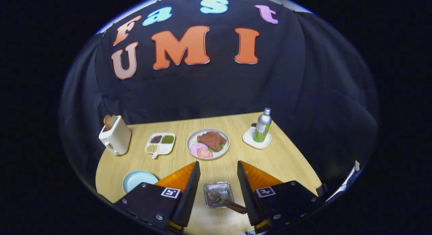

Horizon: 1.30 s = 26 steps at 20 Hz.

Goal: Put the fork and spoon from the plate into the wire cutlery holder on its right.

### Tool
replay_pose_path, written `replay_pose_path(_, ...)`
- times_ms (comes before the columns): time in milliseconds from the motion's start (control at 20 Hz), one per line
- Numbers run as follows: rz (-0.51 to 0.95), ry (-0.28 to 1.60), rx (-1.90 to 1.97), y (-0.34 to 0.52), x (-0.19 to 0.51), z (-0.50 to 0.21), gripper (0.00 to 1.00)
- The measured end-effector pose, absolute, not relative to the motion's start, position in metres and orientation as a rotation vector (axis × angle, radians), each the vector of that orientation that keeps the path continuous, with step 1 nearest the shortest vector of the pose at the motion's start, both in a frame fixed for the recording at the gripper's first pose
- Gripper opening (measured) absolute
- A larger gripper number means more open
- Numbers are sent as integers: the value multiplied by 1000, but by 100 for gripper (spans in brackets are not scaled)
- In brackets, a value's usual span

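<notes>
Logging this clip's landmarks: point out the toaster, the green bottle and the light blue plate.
toaster (116, 136): gripper view, its white front side.
green bottle (262, 127): gripper view, middle of its body.
light blue plate (138, 179): gripper view, its bare centre.

the wire cutlery holder (218, 193) is a small square metal basket with a shiny rim, standing upright on the wooden table, seen from above between the two fingers. inside it lie dark-handled utensils, their metal heads down in the basket; which is the fork and which the spoon cannot be told. one brown handle (235, 206) sticks out over the holder's near right corner, slanting toward the right finger
</notes>
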<state>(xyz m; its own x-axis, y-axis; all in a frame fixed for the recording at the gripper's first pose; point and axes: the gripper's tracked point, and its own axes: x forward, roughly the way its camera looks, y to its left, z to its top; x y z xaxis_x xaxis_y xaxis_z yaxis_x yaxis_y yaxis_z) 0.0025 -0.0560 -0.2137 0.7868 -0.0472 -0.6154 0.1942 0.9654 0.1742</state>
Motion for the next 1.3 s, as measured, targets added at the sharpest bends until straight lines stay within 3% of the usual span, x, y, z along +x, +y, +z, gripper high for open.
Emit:
replay_pose_path(100, -147, 540, 238, -69, 16, -185, 76)
replay_pose_path(400, -182, 224, 173, -86, 37, -100, 88)
replay_pose_path(900, -152, -111, 139, -70, 42, -10, 95)
replay_pose_path(1300, -114, -65, 118, -43, 47, -19, 96)
